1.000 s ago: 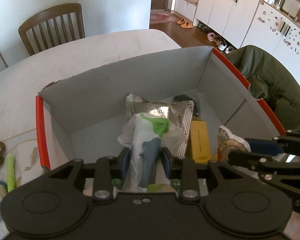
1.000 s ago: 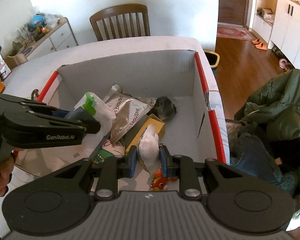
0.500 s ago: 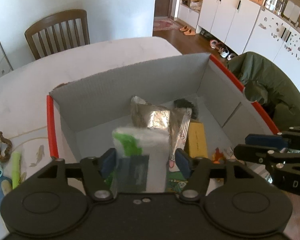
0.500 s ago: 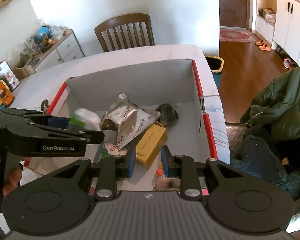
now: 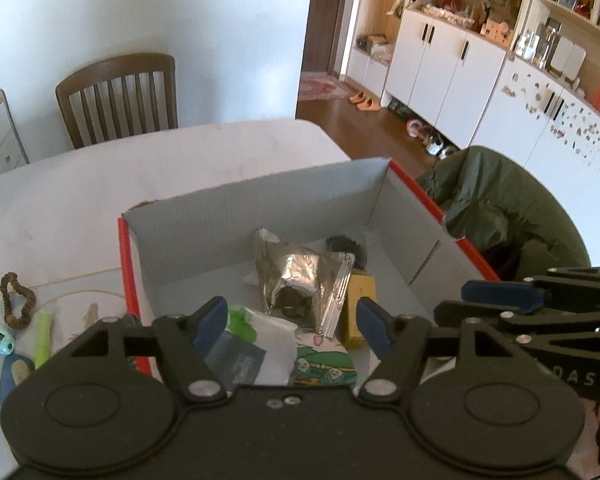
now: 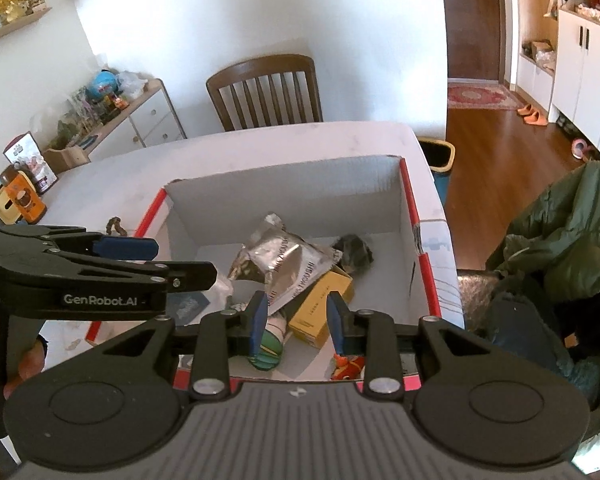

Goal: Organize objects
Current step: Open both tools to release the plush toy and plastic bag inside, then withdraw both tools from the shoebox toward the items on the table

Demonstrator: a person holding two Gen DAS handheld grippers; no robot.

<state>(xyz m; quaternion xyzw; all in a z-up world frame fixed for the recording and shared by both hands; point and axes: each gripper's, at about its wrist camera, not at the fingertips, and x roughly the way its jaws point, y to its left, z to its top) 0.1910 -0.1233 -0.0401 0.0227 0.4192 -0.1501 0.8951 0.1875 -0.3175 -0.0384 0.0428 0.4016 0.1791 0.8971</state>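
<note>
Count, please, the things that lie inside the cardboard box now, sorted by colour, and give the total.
Silver: 1, the foil bag
Yellow: 1, the small carton
White with green: 1, the plastic packet
Green: 1, the cartoon pack
Dark: 1, the fuzzy lump
Orange: 1, the toy
Total: 6 visible in the box

Your left wrist view looks down and forward from above the near edge of the cardboard box [image 5: 260,200], close to it. Your right wrist view does likewise from the box's other near corner. Both share the box interior, the table [image 6: 260,152] and the wooden chair [image 5: 120,96] at upper frame.
</note>
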